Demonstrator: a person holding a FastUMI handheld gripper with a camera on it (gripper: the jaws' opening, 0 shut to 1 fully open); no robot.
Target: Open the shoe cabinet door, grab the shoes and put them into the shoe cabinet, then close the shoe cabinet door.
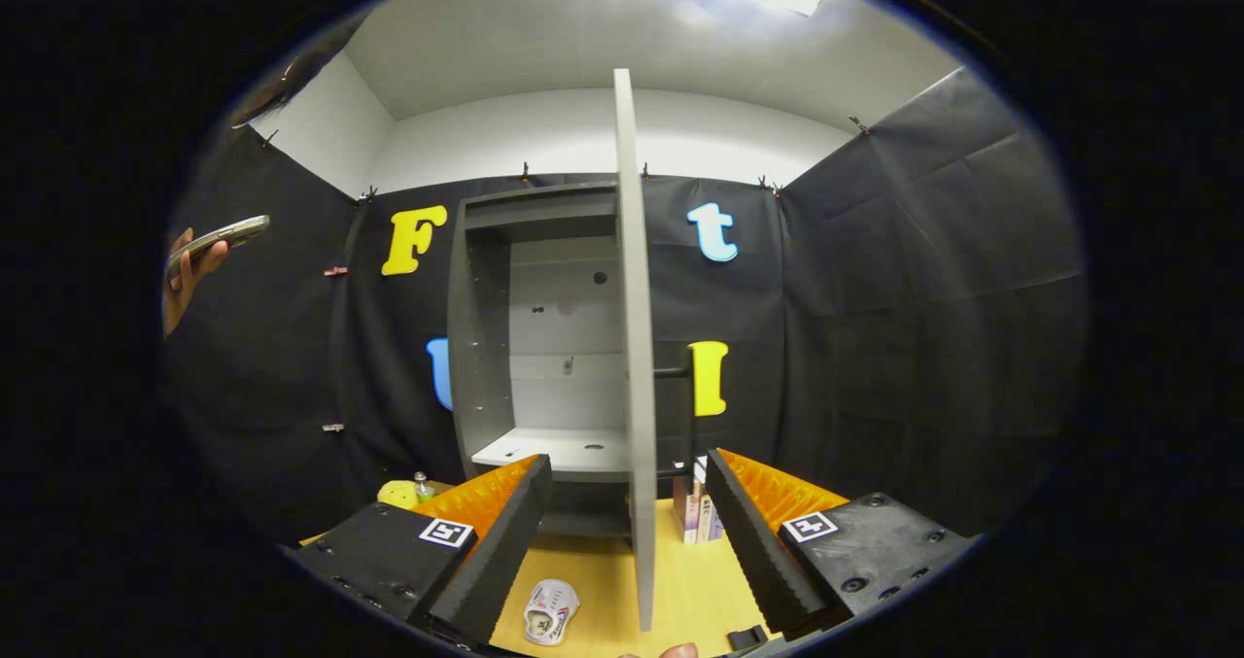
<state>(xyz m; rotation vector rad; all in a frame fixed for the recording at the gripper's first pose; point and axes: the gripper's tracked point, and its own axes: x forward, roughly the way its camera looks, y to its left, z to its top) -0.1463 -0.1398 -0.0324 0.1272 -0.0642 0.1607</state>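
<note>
Gaping wide, the claw [630, 532] faces the open-doored shoe cabinet [544, 347], shelves bare, shoe [550, 611] on the table [603, 580]

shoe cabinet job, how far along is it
Done: the shoe cabinet door stands swung open, edge-on between the fingers, baring an empty shelf. In hand: nothing; the gripper is open, fingers spread either side of the door's edge. Left: the shoe still lies on the wooden table just ahead of the fingers, so picking it up, shelving it and shutting the door remain.
</note>
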